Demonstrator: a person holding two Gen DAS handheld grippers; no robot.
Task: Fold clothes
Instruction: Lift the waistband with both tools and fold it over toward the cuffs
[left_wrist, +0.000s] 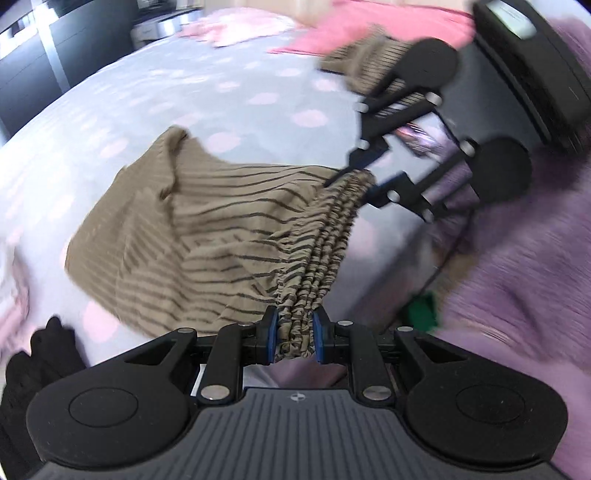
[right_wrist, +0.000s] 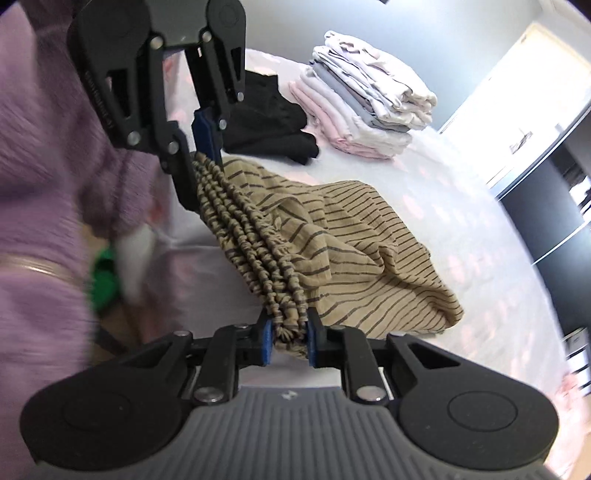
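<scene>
Both the left gripper and right gripper were clamped on the striped shorts' elastic waistband, at 12 o'clock; the fabric looked light, soft, floppy.

bedsheet: pale, pink dots | purple sleeve: left edge | green object: blurred, beside bed | dark cabinets: right background

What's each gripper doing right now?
Left gripper: shut on the striped garment, at its waistband.
Right gripper: shut on the same waistband's other end.
</scene>
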